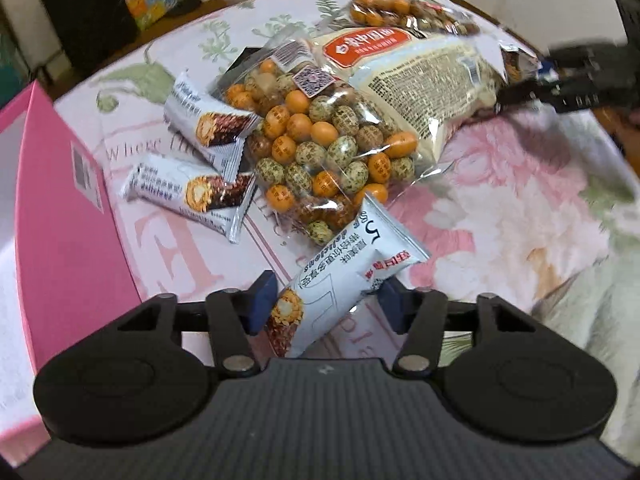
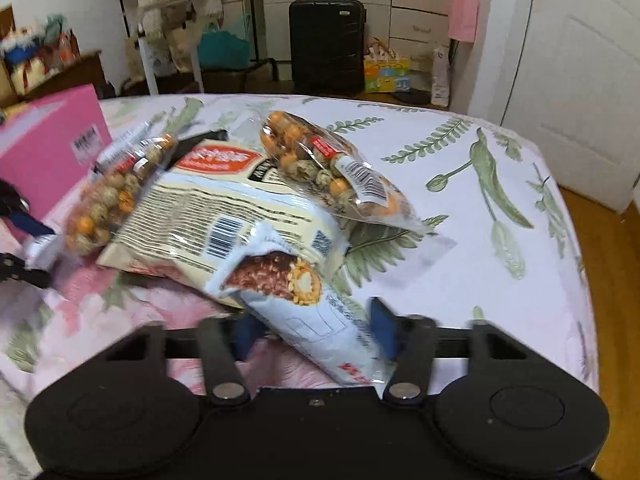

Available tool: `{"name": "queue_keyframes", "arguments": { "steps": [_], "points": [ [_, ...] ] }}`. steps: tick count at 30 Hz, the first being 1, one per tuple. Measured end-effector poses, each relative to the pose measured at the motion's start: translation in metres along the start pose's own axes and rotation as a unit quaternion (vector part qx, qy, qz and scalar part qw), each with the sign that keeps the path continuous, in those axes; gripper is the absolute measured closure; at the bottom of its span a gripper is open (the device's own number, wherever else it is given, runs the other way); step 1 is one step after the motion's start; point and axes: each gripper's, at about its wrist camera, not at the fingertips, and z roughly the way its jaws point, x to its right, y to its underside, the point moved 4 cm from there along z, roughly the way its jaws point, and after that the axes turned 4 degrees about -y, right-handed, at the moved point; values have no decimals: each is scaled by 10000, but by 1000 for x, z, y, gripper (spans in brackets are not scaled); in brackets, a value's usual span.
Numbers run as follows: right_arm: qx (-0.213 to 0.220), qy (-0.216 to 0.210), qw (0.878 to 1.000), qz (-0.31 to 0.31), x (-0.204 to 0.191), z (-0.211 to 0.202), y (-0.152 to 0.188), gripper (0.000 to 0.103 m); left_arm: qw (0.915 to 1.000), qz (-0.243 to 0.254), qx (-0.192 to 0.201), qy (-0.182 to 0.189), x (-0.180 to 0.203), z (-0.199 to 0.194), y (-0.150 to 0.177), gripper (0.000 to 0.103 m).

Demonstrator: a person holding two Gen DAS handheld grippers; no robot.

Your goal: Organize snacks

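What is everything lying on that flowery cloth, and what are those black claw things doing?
Snack bars: four, white wrappers; two beside the pink box, one between the left claw's pads, one between the right claw's.
Clear bags of round nuts: two, orange and speckled green; one mid-pile, one behind.
Cream bag: one, red label, between the nut bags.
Pink box: one, left edge.
Black suitcase: one, by the wall.
Left gripper: black, blue pads.
Right gripper: same.
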Motion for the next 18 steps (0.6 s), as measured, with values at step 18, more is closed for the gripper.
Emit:
{"name": "queue_keyframes", "arguments": {
  "steps": [18],
  "points": [
    [-449,-921,9882,1137,-85,-31,5,66,9888,-1242,-737,376,13,-38,15,56]
  ]
}}
